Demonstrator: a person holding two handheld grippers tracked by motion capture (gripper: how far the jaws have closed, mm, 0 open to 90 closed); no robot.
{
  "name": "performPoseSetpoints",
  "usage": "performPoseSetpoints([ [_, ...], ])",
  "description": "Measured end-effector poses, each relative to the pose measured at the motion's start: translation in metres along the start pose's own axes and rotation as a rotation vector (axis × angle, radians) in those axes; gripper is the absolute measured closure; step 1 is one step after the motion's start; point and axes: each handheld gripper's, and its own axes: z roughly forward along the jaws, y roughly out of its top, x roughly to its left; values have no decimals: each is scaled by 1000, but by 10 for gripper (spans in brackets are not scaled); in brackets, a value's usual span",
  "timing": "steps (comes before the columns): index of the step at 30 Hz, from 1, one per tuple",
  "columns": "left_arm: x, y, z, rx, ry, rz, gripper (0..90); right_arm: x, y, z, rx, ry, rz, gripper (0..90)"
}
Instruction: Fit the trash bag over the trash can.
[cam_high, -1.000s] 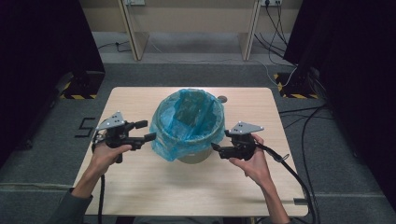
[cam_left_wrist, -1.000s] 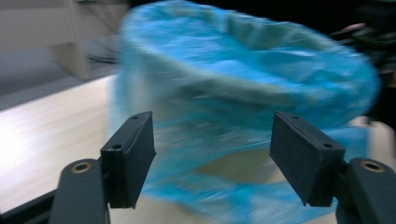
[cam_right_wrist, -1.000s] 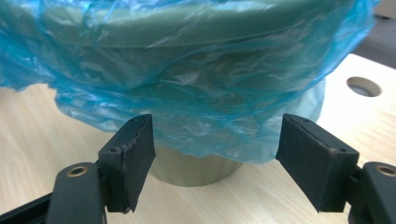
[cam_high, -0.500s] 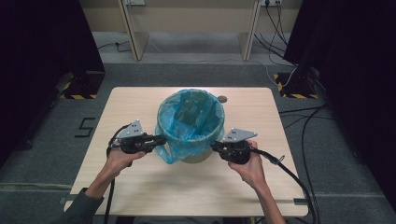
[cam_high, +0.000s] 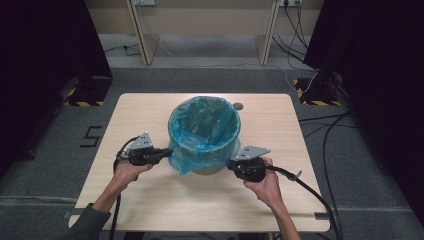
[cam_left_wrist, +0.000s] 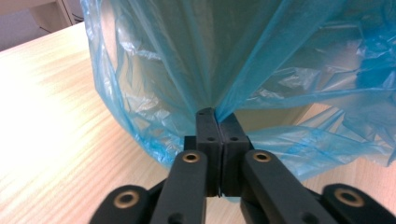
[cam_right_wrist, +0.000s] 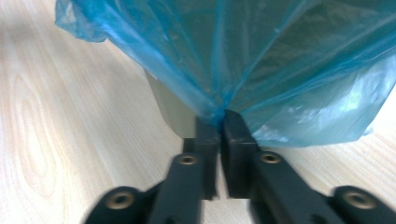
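High view: the left claw (cam_high: 165, 153) and right claw (cam_high: 231, 165) each pinch the blue bag liner (cam_high: 202, 131) draped over the bin (cam_high: 206, 170) that stands between them on the counter (cam_high: 150, 200). The right claw's jaws have just eased slightly, film still caught. Pull down evenly on both sides — thin, crinkly, translucent plastic would likely tear if jerked. The bin wall looks smooth, beige, round.
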Motion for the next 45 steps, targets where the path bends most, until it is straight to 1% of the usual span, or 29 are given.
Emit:
performPoseSetpoints([
  [2,-3,2,-6,0,-8,1,783,0,0,-2,-9,-12,22,639],
  [3,-5,3,-11,-1,-8,7,727,1,0,-4,-21,-19,25,586],
  [5,-8,6,-20,-10,-3,16,623,1,0,-12,-50,-27,47,516],
  [6,-8,6,-20,-10,-3,16,591,1,-1,-17,-65,-36,56,488],
  [7,-9,12,-29,-22,11,18,547,1,-1,-22,-78,-48,69,459],
  [8,-9,12,-29,-22,11,18,524,1,-1,-22,-78,-48,69,459],
  [9,-10,17,-37,-40,25,19,524,1,-2,-25,-84,-56,77,445],
  [11,-9,22,-45,-59,35,9,412,0,-7,-38,-104,-86,89,404],
  [12,-7,28,-51,-73,47,3,398,0,-8,-40,-107,-89,96,398],
  [15,-2,40,-59,-103,68,-17,353,-3,-15,-44,-110,-111,111,383],
  [16,0,45,-61,-115,68,-23,347,-4,-18,-45,-106,-121,121,379],
  [19,5,63,-65,-137,57,-19,343,-9,-29,-44,-99,-141,153,374],
  [20,6,70,-65,-146,60,-18,331,-11,-33,-43,-98,-150,159,374],
  [21,8,79,-64,-145,67,-15,308,-13,-37,-43,-95,-160,171,376],
  [23,11,92,-62,-149,67,-10,298,-17,-44,-40,-76,-170,186,376],
  [24,11,92,-62,-149,67,-10,295,-17,-44,-40,-76,-170,186,376],
  [25,12,108,-58,-157,47,-20,294,-20,-51,-39,-69,-187,198,378],
  [26,13,118,-54,-157,40,-17,292,-21,-53,-39,-69,-187,204,379],
  [27,13,123,-52,-153,39,-14,290,-23,-55,-39,-67,-188,215,379],
  [28,13,123,-52,-153,39,-14,288,-23,-55,-39,-67,-188,215,379],
  [29,12,138,-44,-139,34,-5,284,-25,-59,-38,-68,-201,221,380],
  [30,12,138,-44,-139,34,-5,283,-25,-59,-38,-68,-201,221,380],
  [31,12,151,-33,-128,23,-12,279,-27,-63,-36,-57,-216,223,380],
  [34,13,165,-17,-102,-5,-18,257,-30,-70,-31,-31,-245,220,378],
  [36,14,172,-5,-85,4,-15,245,-33,-77,-27,-13,-265,230,373],
  [38,15,178,4,-66,-1,-21,245,-36,-83,-24,0,-273,237,372],
  [40,16,183,14,-46,8,-13,245,-37,-87,-22,13,-277,239,370],
  [42,17,187,21,-24,15,-16,245,-39,-90,-20,21,-270,249,370],
  [45,19,192,34,3,8,-23,251,-41,-93,-17,33,-266,250,367],
])
